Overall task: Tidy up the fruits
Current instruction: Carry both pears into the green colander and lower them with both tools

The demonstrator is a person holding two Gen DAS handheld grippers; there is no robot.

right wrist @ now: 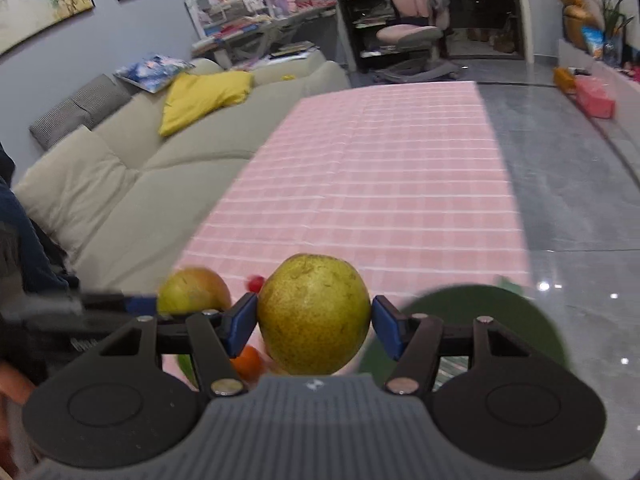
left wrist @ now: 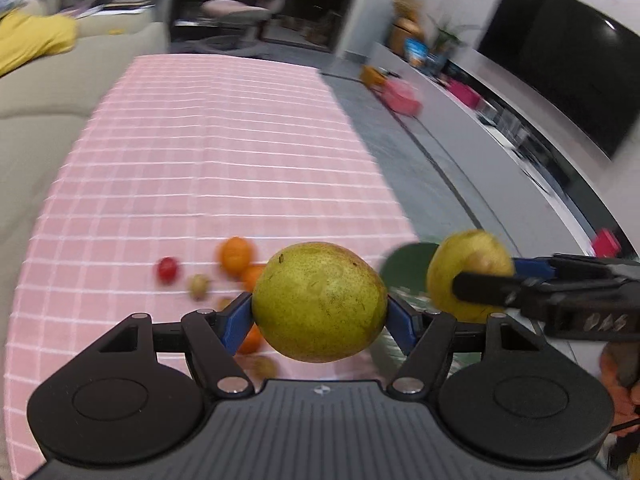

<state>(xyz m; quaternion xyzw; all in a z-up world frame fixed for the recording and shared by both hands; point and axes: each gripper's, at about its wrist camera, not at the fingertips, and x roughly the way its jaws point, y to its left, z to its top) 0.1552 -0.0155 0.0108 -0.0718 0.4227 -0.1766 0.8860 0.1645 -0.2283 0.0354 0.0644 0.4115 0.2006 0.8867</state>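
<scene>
Holding one pear apiece, both grippers hang above the near end of the table [left wrist: 224,152], which wears a pink checked cloth. The left gripper [left wrist: 319,309] has its blue pads pressed on the flanks of a big green-yellow pear [left wrist: 320,300]; the right gripper [right wrist: 315,322] clamps a second pear [right wrist: 314,312] the same way, its jaws set narrower.

My guess is that the coming move turns on the dark green plate [right wrist: 472,320], the likely place for the fruit. Seen from the right wrist, the plate lies just right of that gripper and below it, past the table's near right corner. Seen from the left wrist, only a sliver of the plate [left wrist: 408,264] shows, between the two pears, so the right hand looks nearer to it. Neither pear shows a clear long axis from these angles.

Only the left wrist shows the loose fruit lying on the cloth left of the plate: an orange [left wrist: 237,255], a small red fruit [left wrist: 167,269] and a small brownish one [left wrist: 198,285], all blurred. It also catches the right gripper [left wrist: 464,288] side-on with its pear [left wrist: 460,264]. The right wrist gives the plate's round outline.
</scene>
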